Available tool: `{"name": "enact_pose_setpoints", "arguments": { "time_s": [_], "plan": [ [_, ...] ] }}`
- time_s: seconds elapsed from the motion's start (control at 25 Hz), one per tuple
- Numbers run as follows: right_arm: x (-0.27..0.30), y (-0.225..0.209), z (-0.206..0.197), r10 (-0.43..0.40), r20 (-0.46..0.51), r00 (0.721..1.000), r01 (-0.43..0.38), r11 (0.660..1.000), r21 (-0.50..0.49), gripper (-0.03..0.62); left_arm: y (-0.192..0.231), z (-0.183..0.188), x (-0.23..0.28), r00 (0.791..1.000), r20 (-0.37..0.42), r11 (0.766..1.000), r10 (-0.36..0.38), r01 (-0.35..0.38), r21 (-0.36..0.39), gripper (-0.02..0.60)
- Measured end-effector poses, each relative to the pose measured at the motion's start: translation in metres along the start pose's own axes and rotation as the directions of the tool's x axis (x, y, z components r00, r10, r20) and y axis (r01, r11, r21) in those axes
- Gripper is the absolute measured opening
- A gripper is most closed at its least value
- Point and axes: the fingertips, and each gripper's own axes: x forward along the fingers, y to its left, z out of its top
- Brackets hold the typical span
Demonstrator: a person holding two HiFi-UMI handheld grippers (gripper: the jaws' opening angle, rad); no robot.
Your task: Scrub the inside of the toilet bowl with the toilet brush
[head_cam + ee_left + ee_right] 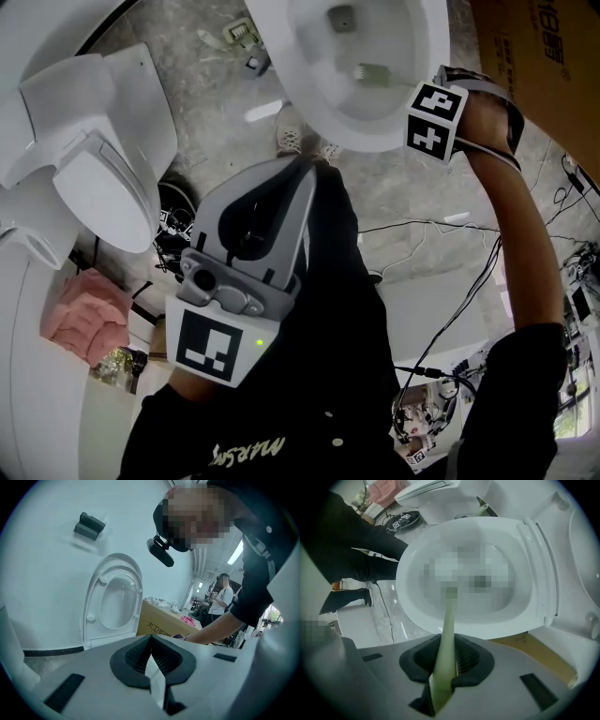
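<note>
the pale green plastic toilet brush handle [448, 620] is clamped in the right gripper [449, 645], reaching into the white ceramic toilet bowl [497, 629], with the left gripper [151, 638] closed and empty; scrubbing sweeps inside the bowl are judged due.

Right gripper [446, 666]: jaws closed on the pale green toilet brush handle [448, 620], pinched between both pads. Handle runs straight out ahead of the fingertips into the white toilet bowl [412, 555]. Brush head can't be made out. Seat [541, 559] open, right of the fingers.

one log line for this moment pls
right gripper: shut on toilet brush | brush: handle reaches into toilet bowl | left gripper: shut, empty, clear of bowl
</note>
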Motion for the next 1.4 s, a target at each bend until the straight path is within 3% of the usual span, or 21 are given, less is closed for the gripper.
{"name": "enact_pose_setpoints", "arguments": {
  "time_s": [0.32, 0.48, 0.84, 1.0, 1.24, 1.4],
  "plan": [
    [-0.015, 0.023, -0.005, 0.140, 0.008, 0.990, -0.139, 0.989, -0.044, 0.081, -0.002, 0.004, -0.002, 1.000, 0.009, 1.000, 0.001, -0.001, -0.006, 0.026],
    [-0.017, 0.040, -0.004, 0.239, 0.045, 0.970, -0.238, 0.971, -0.026, 0.081, -0.002, 0.004, -0.001, 1.000, 0.008, 1.000, 0.003, -0.003, -0.010, 0.026],
    [-0.014, 0.055, 0.006, 0.372, 0.180, 0.911, -0.390, 0.918, 0.076, 0.081, -0.005, 0.002, 0.001, 1.000, 0.001, 1.000, -0.007, 0.007, -0.008, 0.026],
    [-0.008, 0.062, 0.011, 0.435, 0.293, 0.851, -0.495, 0.852, 0.172, 0.081, -0.008, 0.002, 0.003, 1.000, -0.007, 1.000, -0.013, 0.013, -0.005, 0.026],
    [0.003, 0.076, 0.018, 0.450, 0.459, 0.766, -0.606, 0.744, 0.281, 0.081, -0.013, 0.003, 0.008, 0.999, -0.021, 1.000, -0.030, 0.031, 0.007, 0.026],
    [0.002, 0.084, 0.030, 0.424, 0.586, 0.691, -0.685, 0.643, 0.343, 0.080, -0.018, 0.002, 0.015, 0.998, -0.030, 0.999, -0.047, 0.047, 0.009, 0.026]
  ]
}}
